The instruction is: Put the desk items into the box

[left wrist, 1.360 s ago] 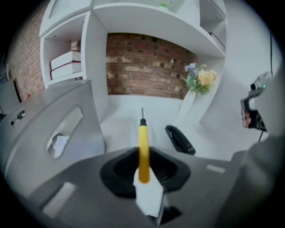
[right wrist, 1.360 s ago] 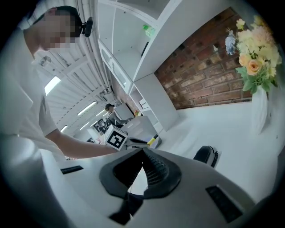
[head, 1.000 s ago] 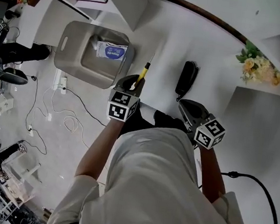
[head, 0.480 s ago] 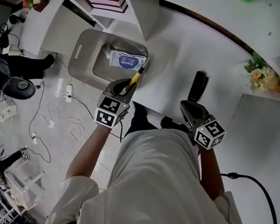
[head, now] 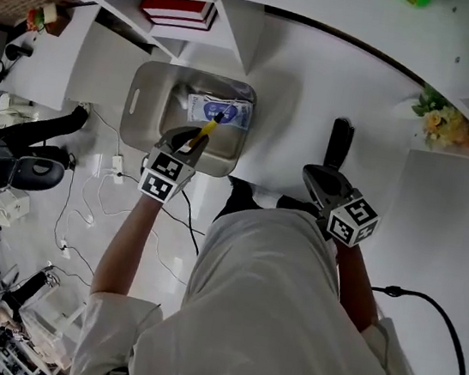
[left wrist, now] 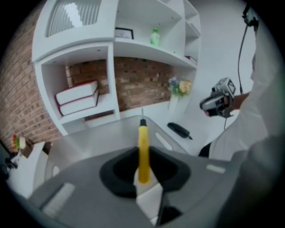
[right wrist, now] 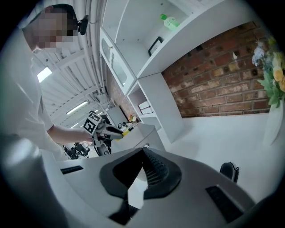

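Note:
My left gripper (head: 191, 139) is shut on a yellow pen with a black tip (head: 204, 129) and holds it over the near rim of the grey box (head: 148, 96). In the left gripper view the pen (left wrist: 143, 149) stands up from between the jaws, with the box (left wrist: 89, 140) beyond it. A blue and white packet (head: 220, 111) lies inside the box. A black oblong item (head: 339, 140) lies on the white desk (head: 300, 88). Just near of it my right gripper (head: 315, 177) is shut and holds nothing.
The box sits off the desk's left end, below a white shelf unit that holds two red-edged books (head: 178, 11). A bunch of flowers (head: 441, 125) stands at the desk's back right. Cables (head: 85, 205) trail over the floor at the left.
My left gripper has carried the yellow pen leftward, from over the desk's edge to over the box. The right gripper has stayed close to the black item.

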Demonstrator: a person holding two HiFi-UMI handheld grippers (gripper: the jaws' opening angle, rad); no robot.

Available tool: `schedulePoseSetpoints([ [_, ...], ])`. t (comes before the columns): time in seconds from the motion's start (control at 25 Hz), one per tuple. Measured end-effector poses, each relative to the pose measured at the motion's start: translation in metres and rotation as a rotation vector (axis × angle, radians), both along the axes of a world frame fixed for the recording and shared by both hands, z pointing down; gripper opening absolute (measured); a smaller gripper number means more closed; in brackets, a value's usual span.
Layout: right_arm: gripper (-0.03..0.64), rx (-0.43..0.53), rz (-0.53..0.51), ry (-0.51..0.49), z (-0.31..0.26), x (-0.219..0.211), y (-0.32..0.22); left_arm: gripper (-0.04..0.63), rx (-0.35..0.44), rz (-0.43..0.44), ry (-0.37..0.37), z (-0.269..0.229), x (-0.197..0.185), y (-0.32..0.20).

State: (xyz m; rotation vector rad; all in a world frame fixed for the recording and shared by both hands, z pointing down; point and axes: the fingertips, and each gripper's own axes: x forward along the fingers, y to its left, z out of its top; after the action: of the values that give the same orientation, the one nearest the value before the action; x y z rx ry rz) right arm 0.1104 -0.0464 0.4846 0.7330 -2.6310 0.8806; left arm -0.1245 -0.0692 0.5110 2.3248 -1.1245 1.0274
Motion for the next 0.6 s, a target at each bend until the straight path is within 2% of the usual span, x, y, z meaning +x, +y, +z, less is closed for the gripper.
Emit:
schedulePoseSetpoints([
  [0.36,0.002,-0.019,0.084,0.032,0.004,-0.021,-0.003,0.075,-0.086,0.373,-0.111,0.04,-0.038,-0.012],
  [0.6,0.002,-0.036,0.142,0.052,0.005,-0.039,0.002,0.075,-0.205,0.647,-0.16,0.081,-0.065,-0.004],
])
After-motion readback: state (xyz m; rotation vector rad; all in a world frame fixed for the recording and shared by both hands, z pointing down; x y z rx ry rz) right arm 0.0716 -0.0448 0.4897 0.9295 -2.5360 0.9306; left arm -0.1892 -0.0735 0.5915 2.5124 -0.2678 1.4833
